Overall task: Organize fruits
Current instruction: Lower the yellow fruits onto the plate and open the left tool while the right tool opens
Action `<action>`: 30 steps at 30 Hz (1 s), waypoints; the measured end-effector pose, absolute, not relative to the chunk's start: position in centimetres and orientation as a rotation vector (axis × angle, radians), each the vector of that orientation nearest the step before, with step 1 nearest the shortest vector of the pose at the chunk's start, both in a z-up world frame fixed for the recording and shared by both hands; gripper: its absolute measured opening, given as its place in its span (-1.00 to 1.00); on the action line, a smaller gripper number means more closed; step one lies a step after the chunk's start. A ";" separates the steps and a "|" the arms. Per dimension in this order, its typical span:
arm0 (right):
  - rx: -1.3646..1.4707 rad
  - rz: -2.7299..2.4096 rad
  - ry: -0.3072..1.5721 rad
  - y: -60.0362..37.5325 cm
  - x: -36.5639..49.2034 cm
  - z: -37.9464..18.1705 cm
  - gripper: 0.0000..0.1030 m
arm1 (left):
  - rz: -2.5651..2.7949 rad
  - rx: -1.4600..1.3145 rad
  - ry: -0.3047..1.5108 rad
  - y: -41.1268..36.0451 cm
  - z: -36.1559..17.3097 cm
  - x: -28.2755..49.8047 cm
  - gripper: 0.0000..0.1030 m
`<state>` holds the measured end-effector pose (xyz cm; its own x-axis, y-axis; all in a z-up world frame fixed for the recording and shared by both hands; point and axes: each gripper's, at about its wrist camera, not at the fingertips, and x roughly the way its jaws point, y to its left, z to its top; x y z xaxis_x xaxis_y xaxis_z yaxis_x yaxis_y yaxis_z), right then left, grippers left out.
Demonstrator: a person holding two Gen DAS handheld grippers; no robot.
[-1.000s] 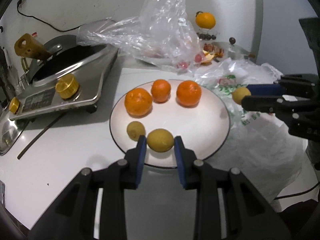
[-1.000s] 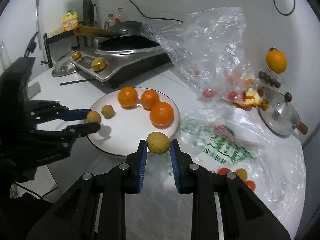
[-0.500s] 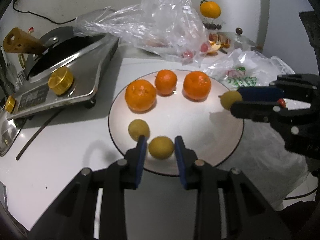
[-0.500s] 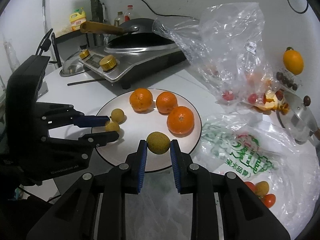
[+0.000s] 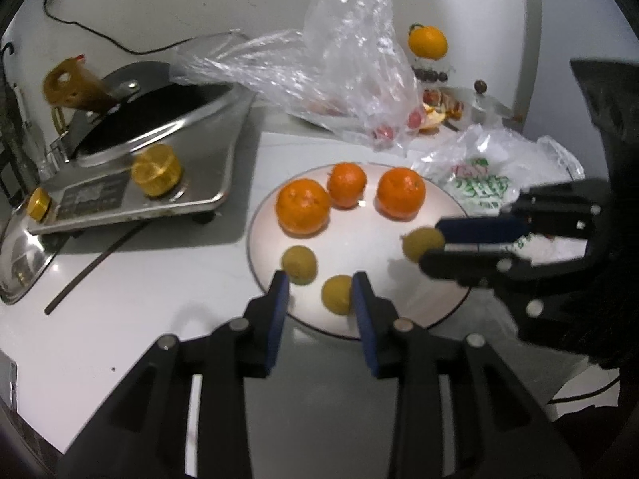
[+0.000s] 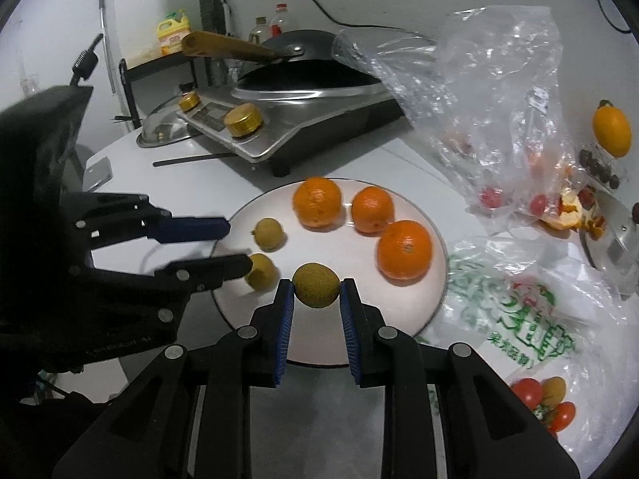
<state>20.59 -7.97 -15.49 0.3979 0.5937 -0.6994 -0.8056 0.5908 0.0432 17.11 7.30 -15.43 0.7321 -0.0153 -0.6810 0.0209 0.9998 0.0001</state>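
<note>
White desk [image 5: 139,319] carries a plate [image 6: 359,343] where the right gripper [image 6: 316,295] pinches a small round fruit [image 6: 315,284], light, thin-skinned, likely to roll, across its middle, while the left gripper [image 5: 319,289] has just spread off another [image 5: 336,293].

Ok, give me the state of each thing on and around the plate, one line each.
left gripper: just opened, fruit loose between pads
right gripper: shut on small fruit, above plate
plate: holds three oranges, two small fruits
clear bag: open, crumpled
</note>
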 end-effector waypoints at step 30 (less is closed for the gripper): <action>-0.329 0.883 0.941 -5.2 21.2 -17.6 -0.50 | -0.057 -0.099 0.712 10.2 -15.8 15.7 -0.18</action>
<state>21.23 -5.19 -17.63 0.2835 0.5110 -0.8115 -0.7773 0.6180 0.1176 15.71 10.20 -15.78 0.7557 -0.0859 -0.6493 0.0182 0.9937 -0.1103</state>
